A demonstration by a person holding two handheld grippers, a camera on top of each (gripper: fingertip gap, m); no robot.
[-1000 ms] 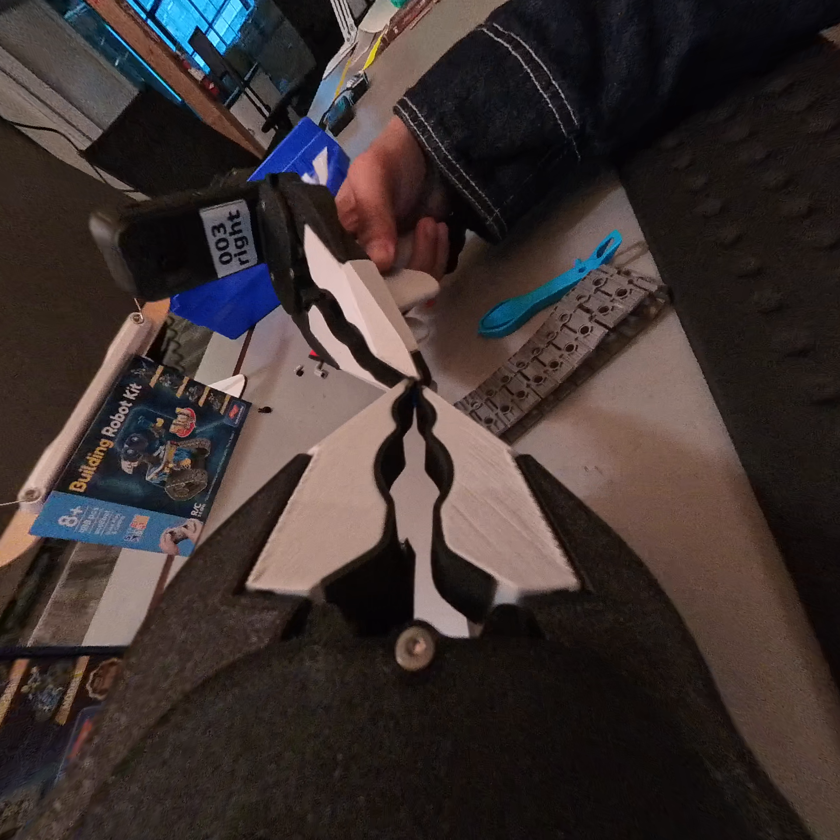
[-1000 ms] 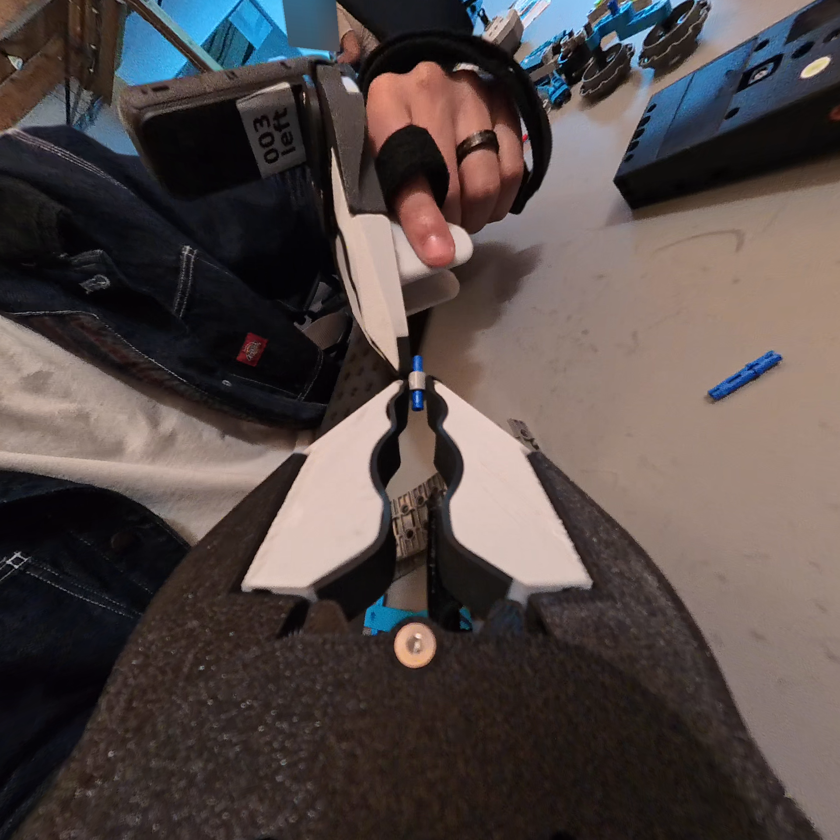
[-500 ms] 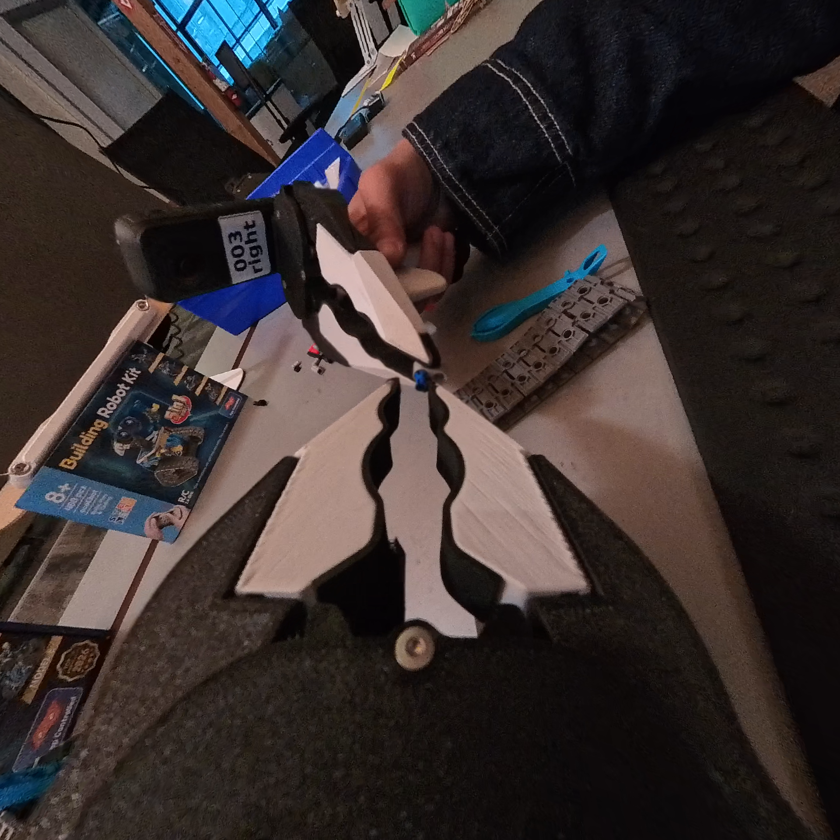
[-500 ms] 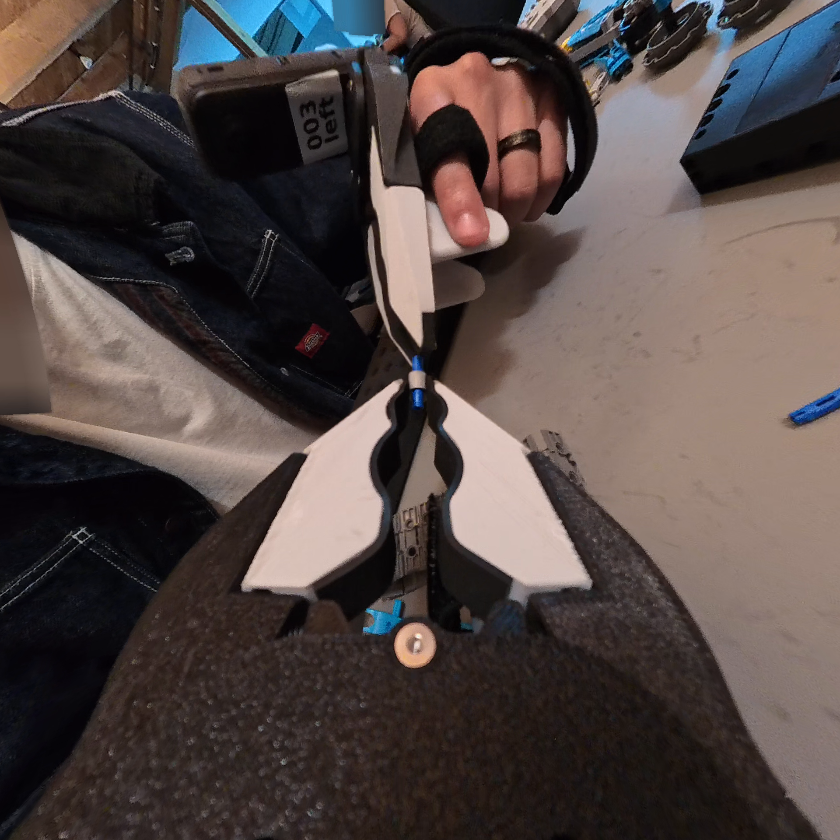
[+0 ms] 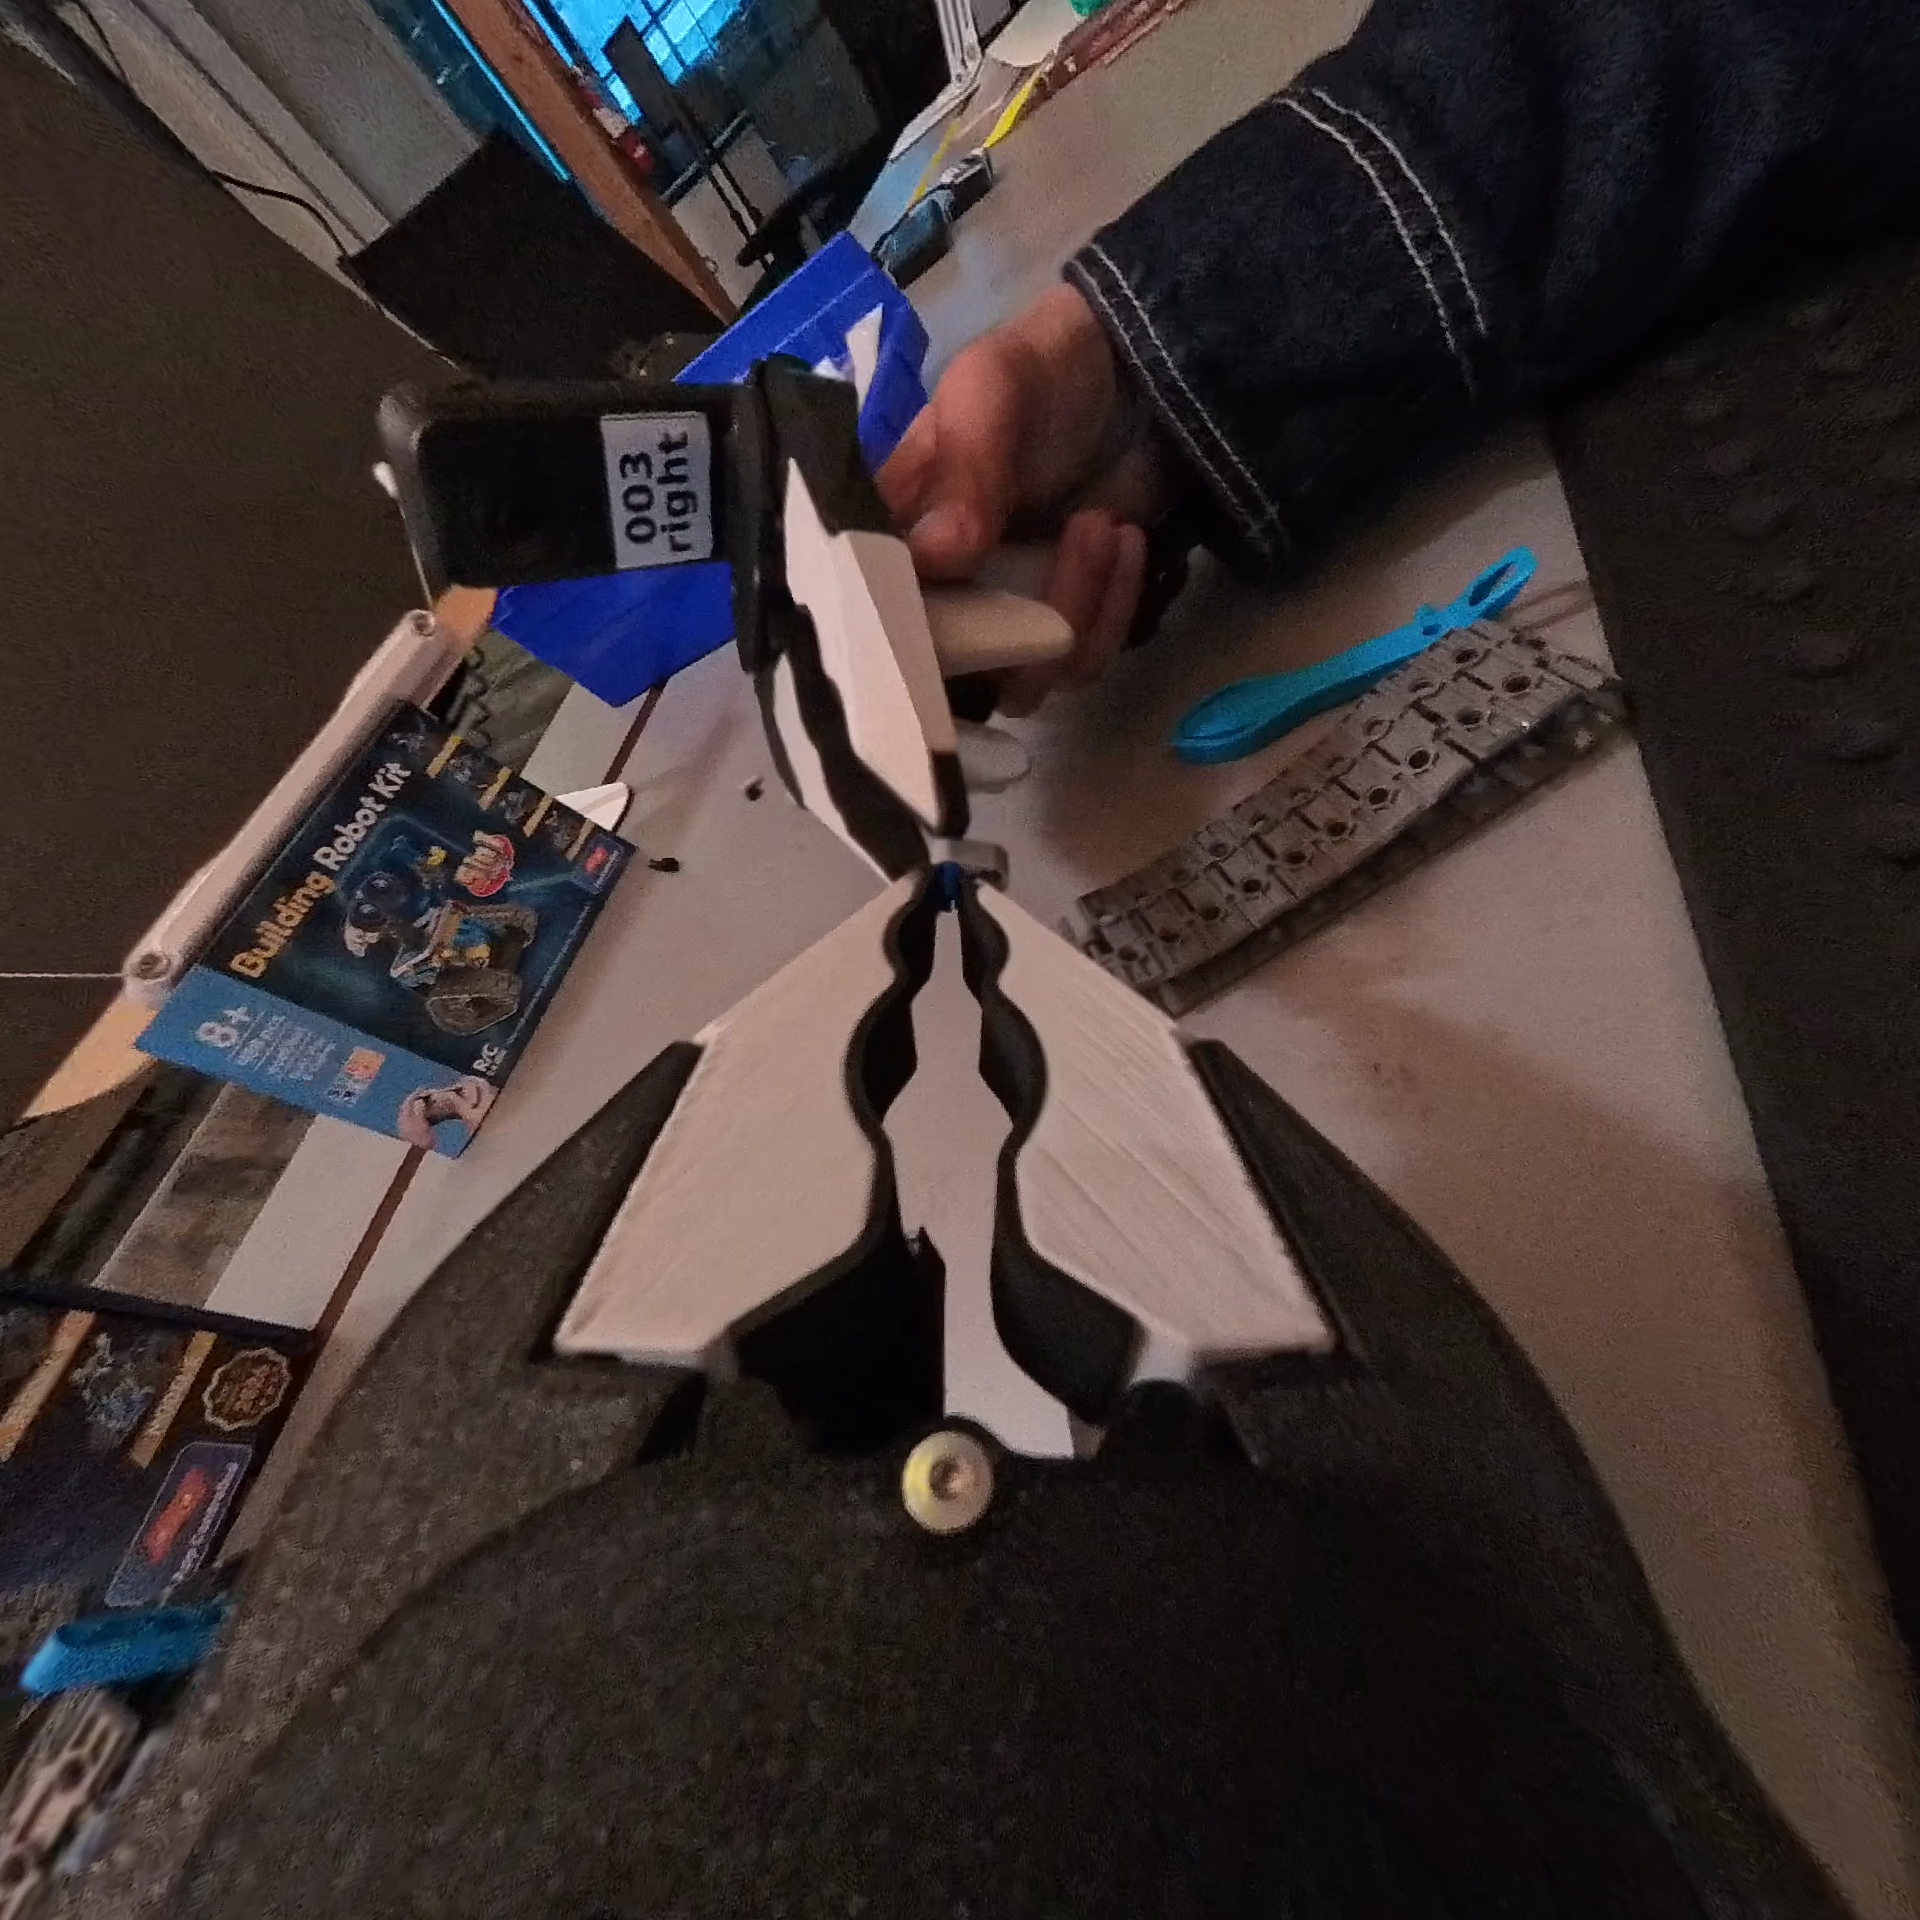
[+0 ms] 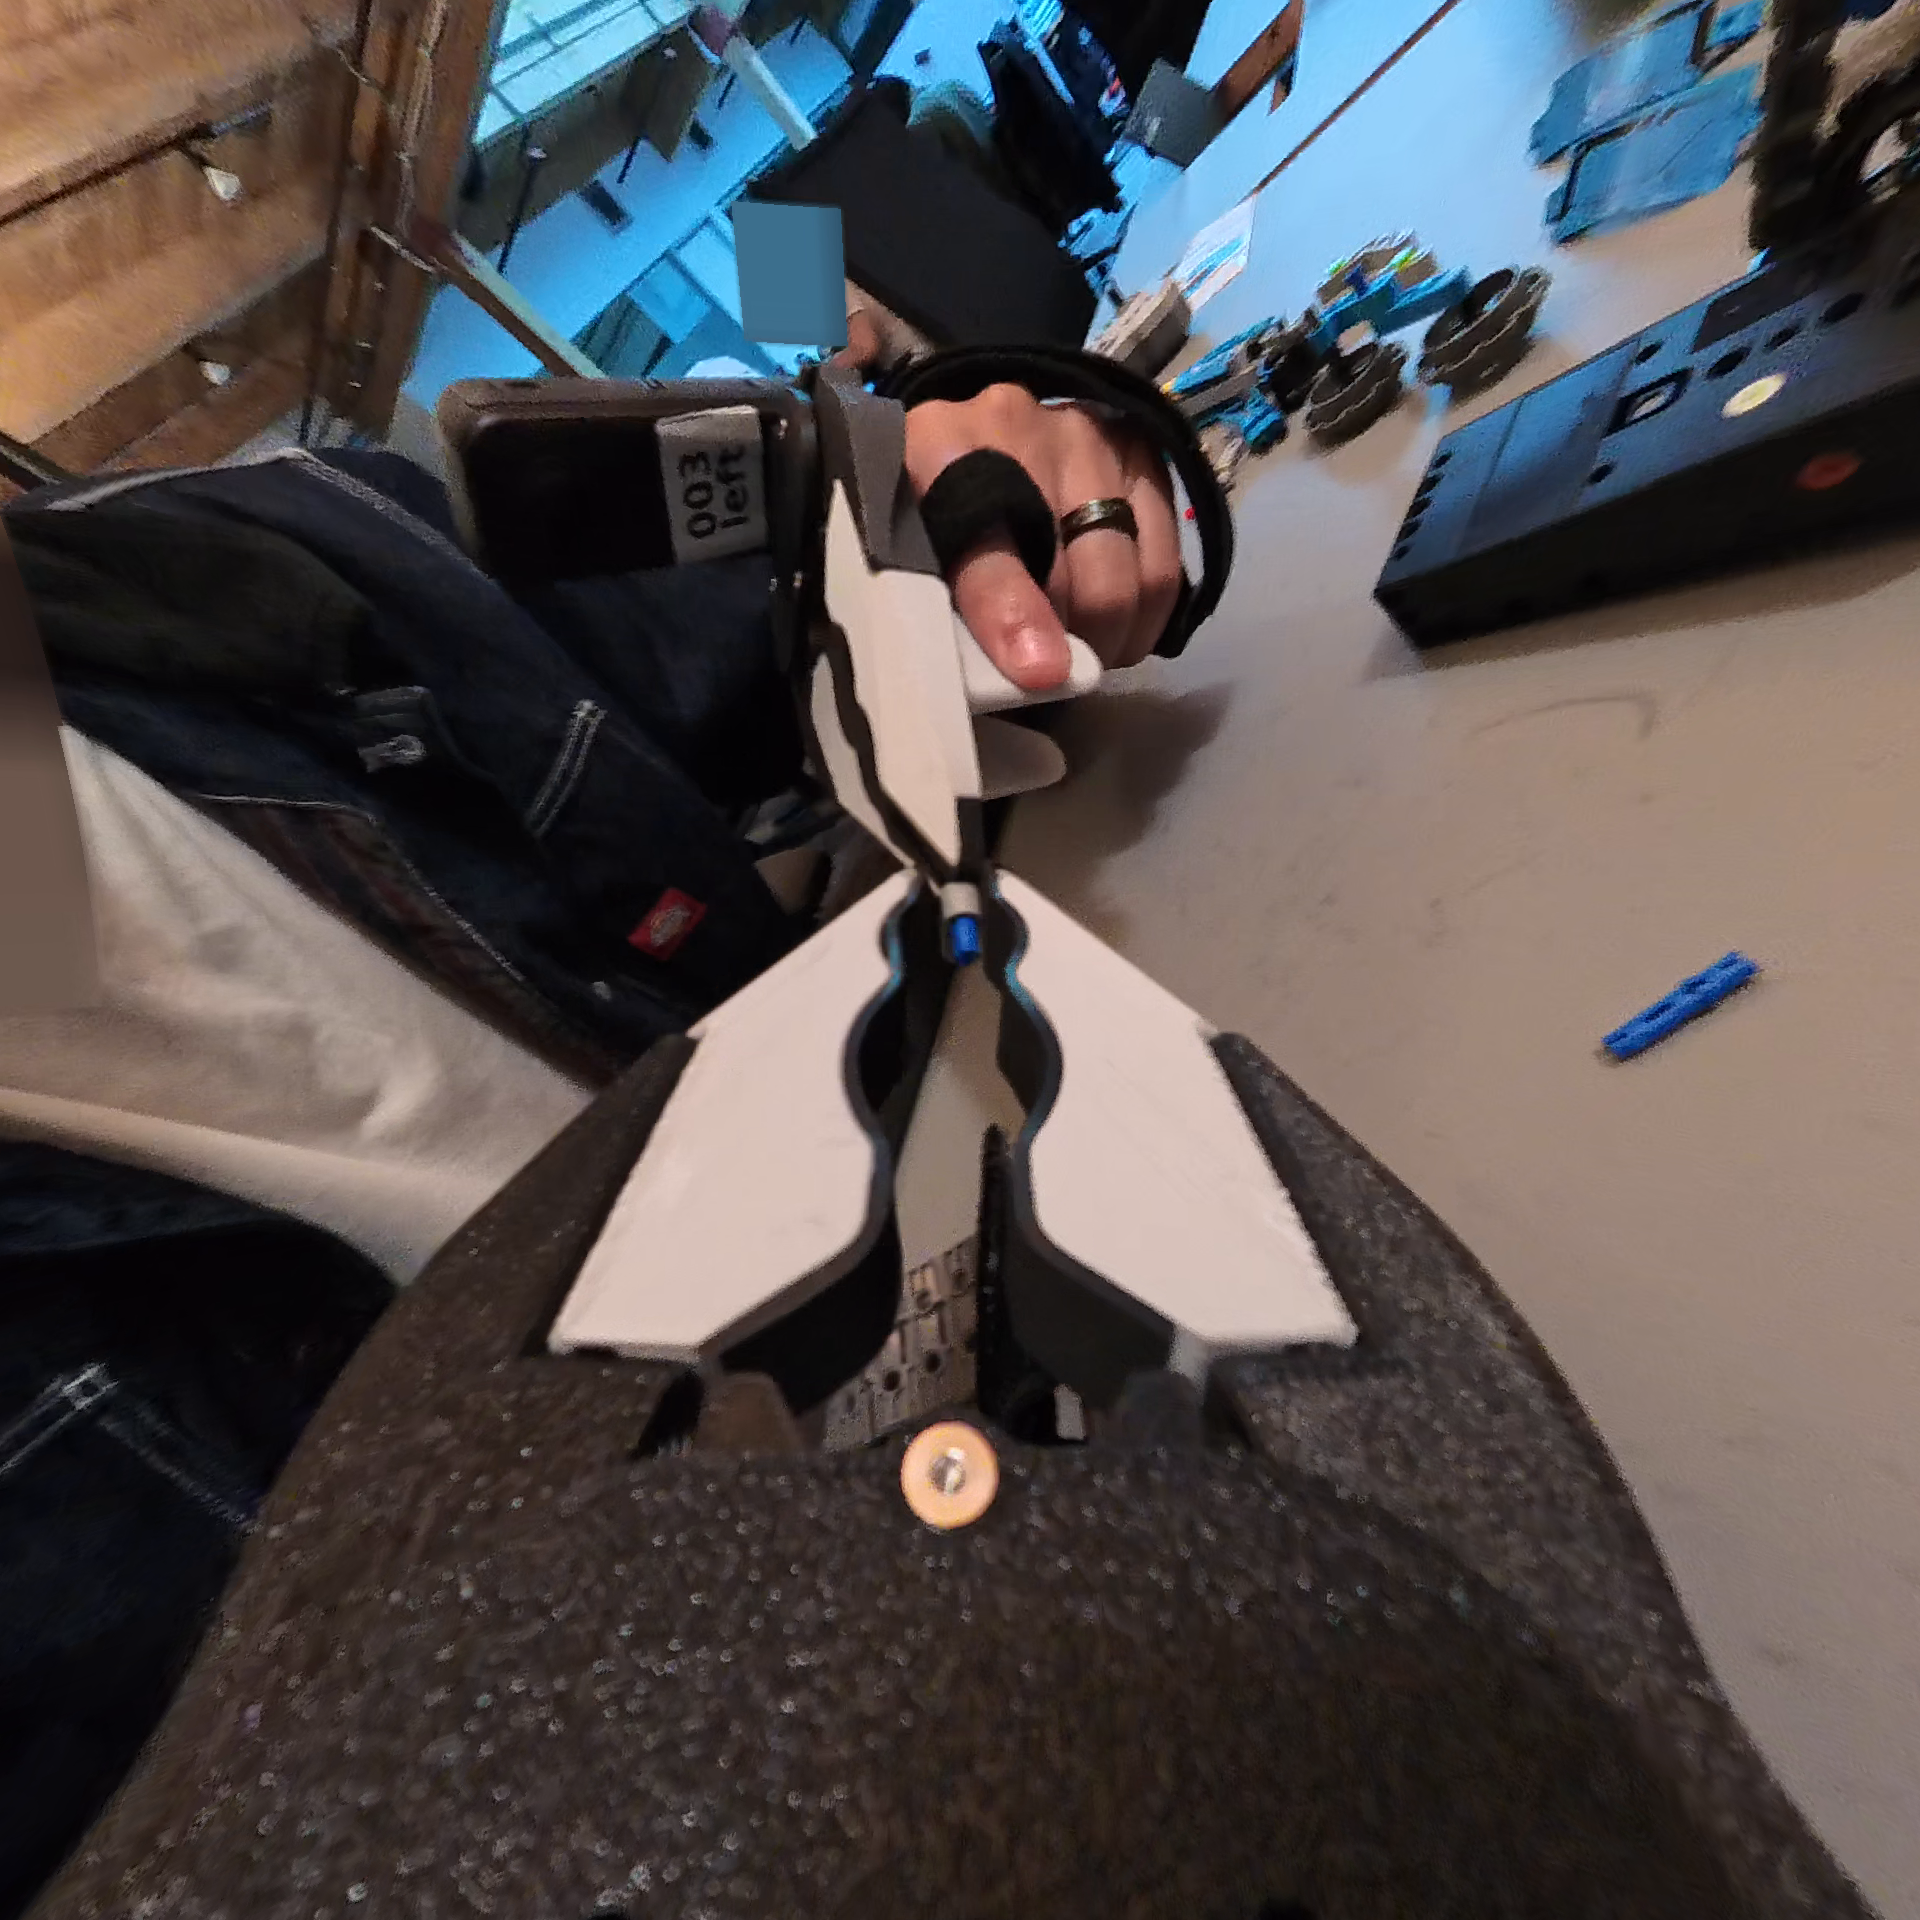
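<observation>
Jaws of the right gripper (image 6: 951,894) pinch a small blue pin (image 6: 962,931) (grey sleeve on it). The left gripper (image 5: 943,883), jaws nearly pressed together, meets that pin tip-to-tip above the desk (image 5: 1475,1091).

beige table (image 6: 1455,831), blue-lit windows (image 5: 665,62)

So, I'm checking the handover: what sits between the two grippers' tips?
A small blue pin with a white sleeve bridges the left gripper and right gripper, clearest in the right wrist view.
</observation>
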